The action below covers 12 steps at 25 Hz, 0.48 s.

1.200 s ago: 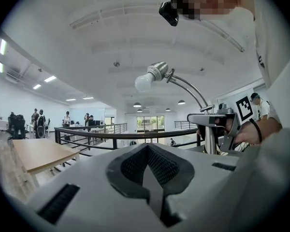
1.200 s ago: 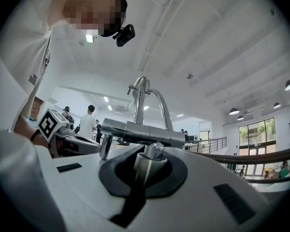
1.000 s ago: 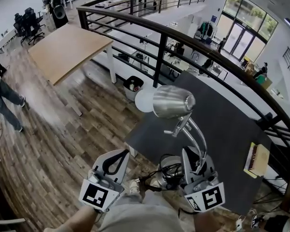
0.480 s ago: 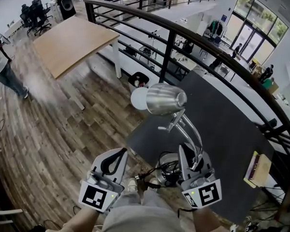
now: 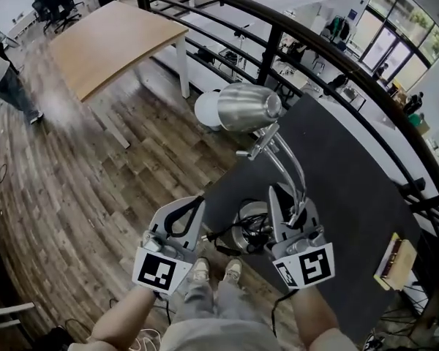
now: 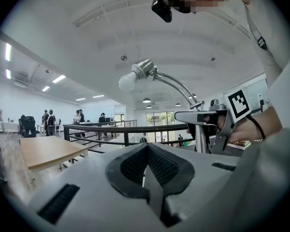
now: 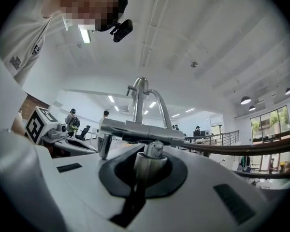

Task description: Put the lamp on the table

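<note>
The lamp has a silver shade [image 5: 249, 107], a white bulb [image 5: 206, 110], a curved chrome arm [image 5: 293, 168] and a round base [image 5: 250, 222] with a black cord bunched on it. My right gripper [image 5: 287, 212] is shut on the lamp's stem [image 7: 151, 159] and holds it upright, its base over the near edge of the dark table [image 5: 351, 174]. My left gripper [image 5: 181, 221] is shut, holds nothing and stays left of the lamp's base. In the left gripper view the bulb [image 6: 127, 82] and right gripper [image 6: 205, 124] appear to the right.
A black railing [image 5: 278, 39] curves behind the dark table, with a lower floor beyond. A wooden table [image 5: 110, 42] stands at the upper left. A book-like box [image 5: 394, 262] lies on the dark table's right end. A person [image 5: 4, 79] walks at far left.
The lamp and both grippers have come forward towards the dark table, so its near edge now lies under the lamp's base. Both grips look unchanged.
</note>
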Each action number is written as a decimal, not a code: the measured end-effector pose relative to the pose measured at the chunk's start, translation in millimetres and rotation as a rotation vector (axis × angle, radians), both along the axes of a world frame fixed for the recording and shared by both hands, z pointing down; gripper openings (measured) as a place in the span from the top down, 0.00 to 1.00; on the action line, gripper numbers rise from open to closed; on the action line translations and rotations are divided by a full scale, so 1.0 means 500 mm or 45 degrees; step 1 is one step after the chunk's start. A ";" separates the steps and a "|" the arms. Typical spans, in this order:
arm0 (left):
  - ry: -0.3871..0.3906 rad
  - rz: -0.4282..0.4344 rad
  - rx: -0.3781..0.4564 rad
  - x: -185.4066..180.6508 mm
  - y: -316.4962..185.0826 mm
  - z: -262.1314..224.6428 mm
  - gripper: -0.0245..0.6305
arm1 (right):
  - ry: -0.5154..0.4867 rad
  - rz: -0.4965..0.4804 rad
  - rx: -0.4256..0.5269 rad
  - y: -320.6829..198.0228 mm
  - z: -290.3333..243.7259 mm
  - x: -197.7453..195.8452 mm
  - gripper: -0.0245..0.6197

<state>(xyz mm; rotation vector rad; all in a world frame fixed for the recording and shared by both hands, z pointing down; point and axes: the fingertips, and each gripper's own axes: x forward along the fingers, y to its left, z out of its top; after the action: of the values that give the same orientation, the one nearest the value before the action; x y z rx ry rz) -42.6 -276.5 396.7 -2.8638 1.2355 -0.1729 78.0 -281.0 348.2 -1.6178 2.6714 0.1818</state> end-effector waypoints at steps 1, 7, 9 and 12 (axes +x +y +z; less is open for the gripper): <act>-0.010 0.004 0.006 0.001 -0.015 0.014 0.96 | -0.001 -0.008 0.000 -0.016 0.012 -0.005 0.97; -0.046 0.005 -0.045 -0.002 -0.079 0.125 0.96 | 0.019 -0.083 0.015 -0.091 0.100 -0.045 0.97; -0.047 -0.002 -0.083 -0.003 -0.096 0.169 0.96 | 0.033 -0.122 0.021 -0.111 0.132 -0.059 0.97; -0.046 -0.022 -0.157 -0.004 -0.113 0.231 0.96 | 0.019 -0.159 0.005 -0.133 0.175 -0.079 0.97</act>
<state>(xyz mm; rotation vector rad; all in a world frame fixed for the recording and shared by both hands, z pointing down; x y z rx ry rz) -44.9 -333.1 511.9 -2.9391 1.2872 -0.3101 38.3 -347.4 435.7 -1.4477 2.7699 0.1982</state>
